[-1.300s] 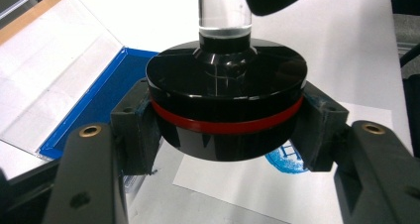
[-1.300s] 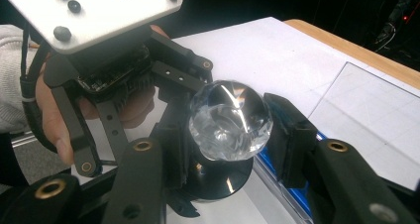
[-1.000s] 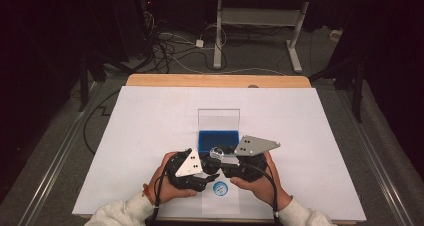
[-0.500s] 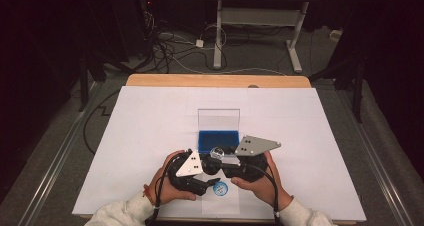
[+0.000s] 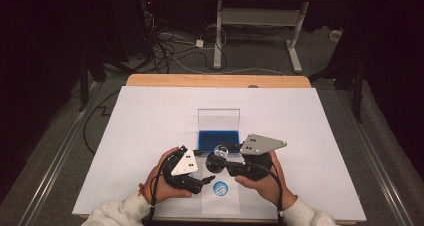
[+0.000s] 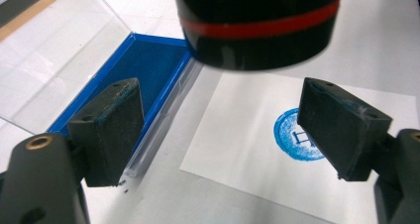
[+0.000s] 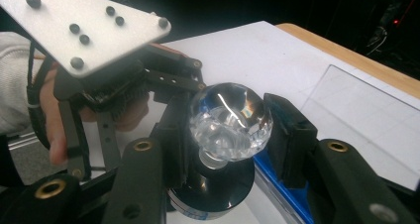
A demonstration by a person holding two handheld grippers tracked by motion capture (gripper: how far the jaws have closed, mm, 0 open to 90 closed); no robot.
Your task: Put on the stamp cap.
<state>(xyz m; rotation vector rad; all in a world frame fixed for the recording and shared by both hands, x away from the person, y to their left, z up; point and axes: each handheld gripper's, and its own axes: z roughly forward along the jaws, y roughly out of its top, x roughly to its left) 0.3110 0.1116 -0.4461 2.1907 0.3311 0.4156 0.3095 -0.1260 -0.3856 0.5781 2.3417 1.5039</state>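
Observation:
A stamp (image 5: 215, 163) with a black body, a red band (image 6: 257, 28) and a clear faceted knob (image 7: 230, 120) hangs above the table. My right gripper (image 5: 220, 155) is shut on that knob, one jaw on each side. Under it lies a white paper (image 5: 220, 198) with a round blue print (image 5: 219, 188) (image 6: 292, 135). Just behind is a blue ink pad (image 5: 218, 137) (image 6: 148, 70) in a clear case with its lid (image 5: 218, 120) upright. My left gripper (image 5: 204, 179) (image 6: 223, 120) stands open beside the print, nothing between its jaws.
The work lies on a white sheet (image 5: 150, 116) over a wooden table (image 5: 215, 80), near its front edge. Both hands are close together, with the left gripper (image 7: 124, 85) a short way from the stamp. Cables and desk legs (image 5: 218, 41) are on the floor beyond.
Both hands stay near the paper. The left gripper has shifted and turned slightly; the right gripper still holds the stamp above the print.

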